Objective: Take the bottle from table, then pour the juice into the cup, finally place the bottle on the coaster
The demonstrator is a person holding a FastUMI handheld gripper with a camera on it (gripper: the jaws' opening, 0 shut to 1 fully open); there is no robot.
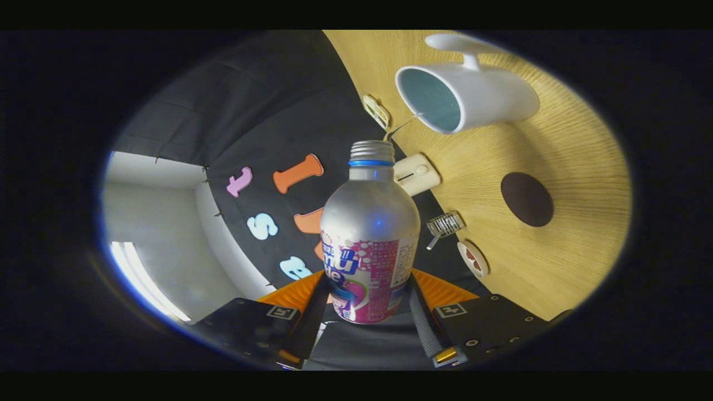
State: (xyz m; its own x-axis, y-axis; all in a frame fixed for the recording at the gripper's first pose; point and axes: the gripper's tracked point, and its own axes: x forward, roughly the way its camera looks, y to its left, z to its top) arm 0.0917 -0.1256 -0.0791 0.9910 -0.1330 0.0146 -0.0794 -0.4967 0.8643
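Silver metal bottle (369, 234) sits between the two fingers, which grasp it on both sides of its lower labelled body; gripper (369, 295) is clenched on it. Bottle has a threaded open neck with no cap, a blue ring just under the threads, and a pink and white label around the lower half. The whole view is rolled, so the wooden surface (579, 167) runs up one side and the bottle's mouth points toward it.

White cup (465, 89) stands on the surface beyond the bottle's mouth, handle on the side away from the fingers, inside looks pale blue-green; cannot tell if any liquid is in it. Dark brown round coaster (526, 199) lies on the surface, bare, well apart from the cup and off to the side of the bottle.

Along the surface's edge by the black cloth wall: a small cream box-like device (416, 174) just behind the bottle neck, a small wire basket (445, 224) near it, and two flat round tags (473, 259), one near the cup, one near the fingers. What they are is unclear, too small.
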